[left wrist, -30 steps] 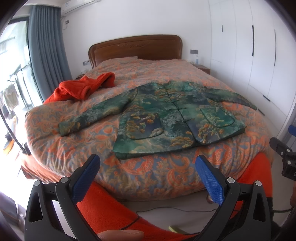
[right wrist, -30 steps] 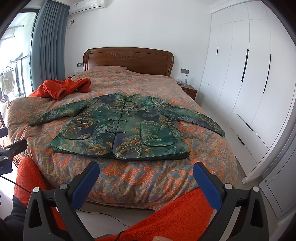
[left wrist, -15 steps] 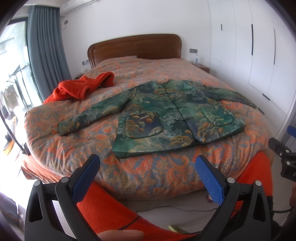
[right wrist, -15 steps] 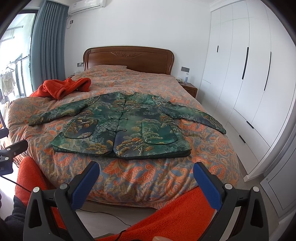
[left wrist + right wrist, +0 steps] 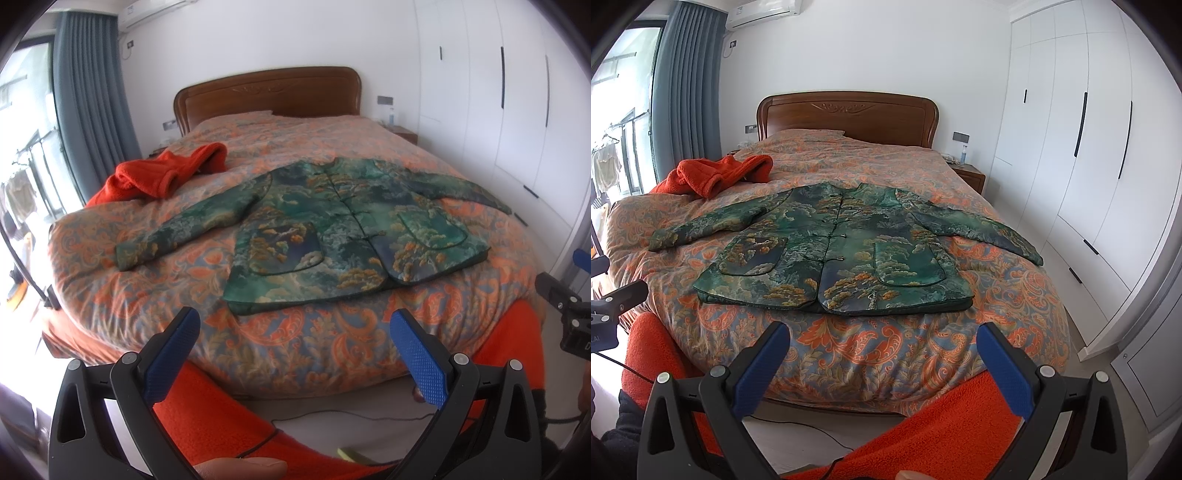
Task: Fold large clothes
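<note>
Over the last second both views have been creeping slightly closer to the bed [image 5: 923, 350], so the green jacket [image 5: 834, 254] is sitting a little lower and larger in each; the garment itself is lying as it was.

The right wrist view is showing the jacket almost head-on at 12 o'clock, with the white wardrobe [image 5: 1089, 166] filling the 3 o'clock side and the air conditioner [image 5: 762, 13] at 11 o'clock. It is also catching the black body of the left tool [image 5: 617, 302] at 9 o'clock. The left wrist view is seeing the jacket [image 5: 354, 229] skewed toward 1 o'clock, giving more of the bright window [image 5: 22, 166] at 9 o'clock and catching the right tool [image 5: 565, 306] at 3 o'clock.

The jacket is lying flat and face up on the patterned quilt, buttoned, hem toward the foot of the bed, both sleeves spreading outward. An orange garment [image 5: 716, 175] is lying crumpled at 10 o'clock of it, near the left sleeve but apart from it.

Both tools are hovering level at the foot of the bed, pointing toward the headboard [image 5: 849, 114], well short of the hem. The left tool [image 5: 295, 350] is standing released, blue pads wide apart with nothing between them; the right tool [image 5: 882, 356] is doing likewise. Orange fleece [image 5: 942, 435] is showing beneath both.
</note>
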{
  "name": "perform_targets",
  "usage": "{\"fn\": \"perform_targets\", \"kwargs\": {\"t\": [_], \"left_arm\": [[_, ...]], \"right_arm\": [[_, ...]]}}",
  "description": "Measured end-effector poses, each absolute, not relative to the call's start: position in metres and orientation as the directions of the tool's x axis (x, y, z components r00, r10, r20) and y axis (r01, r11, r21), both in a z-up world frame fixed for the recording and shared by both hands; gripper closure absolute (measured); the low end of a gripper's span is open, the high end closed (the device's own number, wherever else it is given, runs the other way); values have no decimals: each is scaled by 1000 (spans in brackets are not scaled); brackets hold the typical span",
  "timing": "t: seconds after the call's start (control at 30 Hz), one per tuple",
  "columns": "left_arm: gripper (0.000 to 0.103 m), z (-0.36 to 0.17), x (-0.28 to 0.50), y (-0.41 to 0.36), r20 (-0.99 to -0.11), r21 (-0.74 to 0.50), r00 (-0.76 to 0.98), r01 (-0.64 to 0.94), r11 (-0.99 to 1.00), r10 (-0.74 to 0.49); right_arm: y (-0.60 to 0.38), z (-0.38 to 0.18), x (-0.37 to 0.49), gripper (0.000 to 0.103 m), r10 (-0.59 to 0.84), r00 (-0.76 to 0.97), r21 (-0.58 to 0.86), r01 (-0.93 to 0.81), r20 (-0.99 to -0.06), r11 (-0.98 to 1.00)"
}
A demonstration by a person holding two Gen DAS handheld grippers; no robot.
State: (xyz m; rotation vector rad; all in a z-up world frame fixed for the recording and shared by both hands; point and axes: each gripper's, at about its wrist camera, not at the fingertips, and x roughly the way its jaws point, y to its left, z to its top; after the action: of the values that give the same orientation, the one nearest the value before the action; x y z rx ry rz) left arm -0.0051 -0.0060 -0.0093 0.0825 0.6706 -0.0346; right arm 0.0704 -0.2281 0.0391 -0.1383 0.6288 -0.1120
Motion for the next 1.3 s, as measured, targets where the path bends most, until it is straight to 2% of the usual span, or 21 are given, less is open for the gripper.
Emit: {"fn": "perform_targets", "kwargs": {"t": [0.83,1.3], "left_arm": [[0,-21,3,-6,-638,64,770,62,996,-7],[0,-25,61,5,-645,95,764,39,995,31]], "right_arm": [[-227,36,76,0,-146,795,-163,60,-588,985],[-220,22,130,0,-145,779,-194,30,-610,980]]}}
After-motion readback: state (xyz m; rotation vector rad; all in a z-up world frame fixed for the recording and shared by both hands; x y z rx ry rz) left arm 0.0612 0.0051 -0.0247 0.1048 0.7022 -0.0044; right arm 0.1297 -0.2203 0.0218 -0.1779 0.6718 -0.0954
